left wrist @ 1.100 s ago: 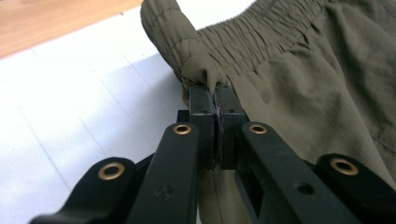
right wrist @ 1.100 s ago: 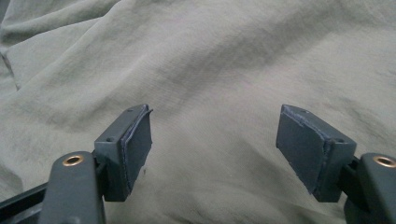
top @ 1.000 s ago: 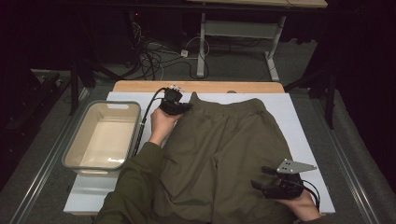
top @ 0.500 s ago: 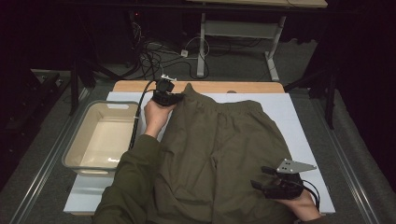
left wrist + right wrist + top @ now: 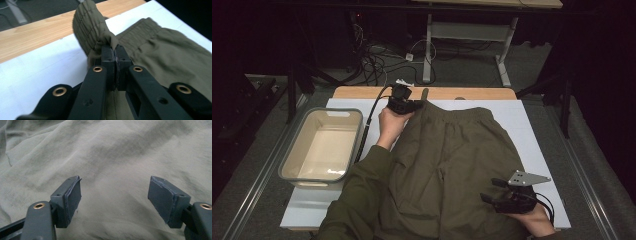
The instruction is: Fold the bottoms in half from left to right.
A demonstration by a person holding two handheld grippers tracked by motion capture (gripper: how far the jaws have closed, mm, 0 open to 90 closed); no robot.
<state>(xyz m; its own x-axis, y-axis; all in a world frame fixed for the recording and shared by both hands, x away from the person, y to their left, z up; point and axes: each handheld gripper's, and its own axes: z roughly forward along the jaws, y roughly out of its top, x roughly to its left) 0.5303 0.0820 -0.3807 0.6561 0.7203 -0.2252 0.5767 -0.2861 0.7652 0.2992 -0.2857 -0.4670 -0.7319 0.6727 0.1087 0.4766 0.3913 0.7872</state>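
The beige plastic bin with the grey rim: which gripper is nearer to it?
Left. The left gripper, shut on the olive green shorts' waistband, is just past the beige plastic bin's far right corner. The right gripper hovers open over the shorts' near right side, well across the table.

No legible text, label, brand, number or sign can be made out on anything in the high view or in either gripper view.
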